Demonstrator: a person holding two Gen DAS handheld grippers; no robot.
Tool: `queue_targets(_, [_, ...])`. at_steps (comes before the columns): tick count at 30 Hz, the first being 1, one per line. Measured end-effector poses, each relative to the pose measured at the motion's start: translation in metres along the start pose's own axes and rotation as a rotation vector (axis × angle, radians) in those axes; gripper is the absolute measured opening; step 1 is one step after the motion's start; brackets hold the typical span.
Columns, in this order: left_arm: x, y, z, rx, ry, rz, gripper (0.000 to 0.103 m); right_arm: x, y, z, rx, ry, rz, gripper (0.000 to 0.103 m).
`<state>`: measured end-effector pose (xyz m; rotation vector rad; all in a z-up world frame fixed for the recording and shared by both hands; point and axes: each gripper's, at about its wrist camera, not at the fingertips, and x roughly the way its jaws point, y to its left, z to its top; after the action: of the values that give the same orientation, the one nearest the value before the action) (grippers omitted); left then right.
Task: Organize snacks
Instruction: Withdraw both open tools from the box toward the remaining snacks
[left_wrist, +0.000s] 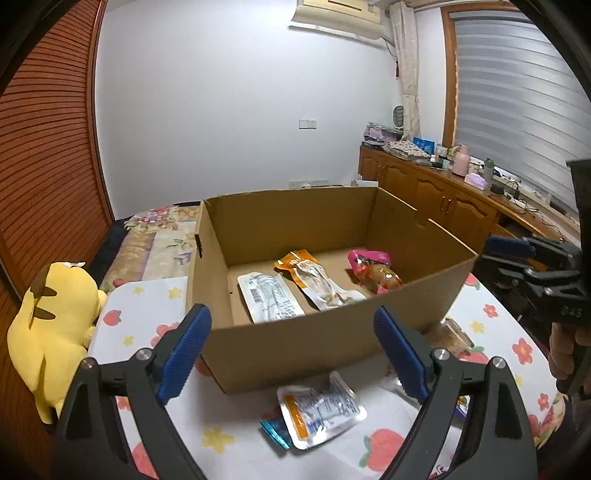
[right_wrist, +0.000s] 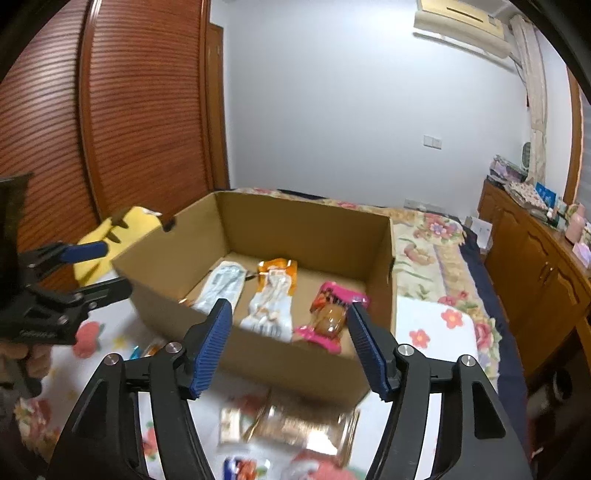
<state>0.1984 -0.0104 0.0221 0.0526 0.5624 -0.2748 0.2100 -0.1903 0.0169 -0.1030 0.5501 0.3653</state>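
Note:
An open cardboard box stands on a flowered tablecloth. Inside lie a white packet, an orange packet and a pink packet. My left gripper hangs open before the box's near wall, nothing between its fingers. My right gripper is open too, empty, over the box's near edge by the pink packet. On the cloth lie a silver-orange packet, a small blue wrapper and a clear golden packet.
A yellow plush toy sits left of the box. A bed with a floral cover lies behind. A cluttered wooden cabinet runs along the right, and a slatted wooden door stands at the left.

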Motion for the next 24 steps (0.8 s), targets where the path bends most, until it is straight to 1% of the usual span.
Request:
queue_targets(4, [-0.006,-0.006,-0.011,-0.002,0.005,-0.029,0.091,-0.012,-0.007,-0.027,0.061,0.018,0.032,0.068])
queue_targets(10, [-0.007,-0.018,-0.035,0.003,0.024,-0.044,0.091,-0.014,-0.015,-0.070,0.106,0.091,0.025,0.068])
queue_targets(12, [-0.002,-0.025,-0.043,0.027,0.042,-0.041,0.091,-0.013,-0.014,-0.079,0.098,0.116,0.017,0.068])
queue_targets(15, [0.000,-0.031,-0.053,0.048,0.049,-0.039,0.091,-0.010,-0.015,-0.091,0.104,0.144,0.025,0.068])
queue_targets(24, [-0.003,-0.045,-0.085,0.048,0.109,-0.078,0.091,-0.016,-0.018,-0.134,0.155,0.208,0.052,0.068])
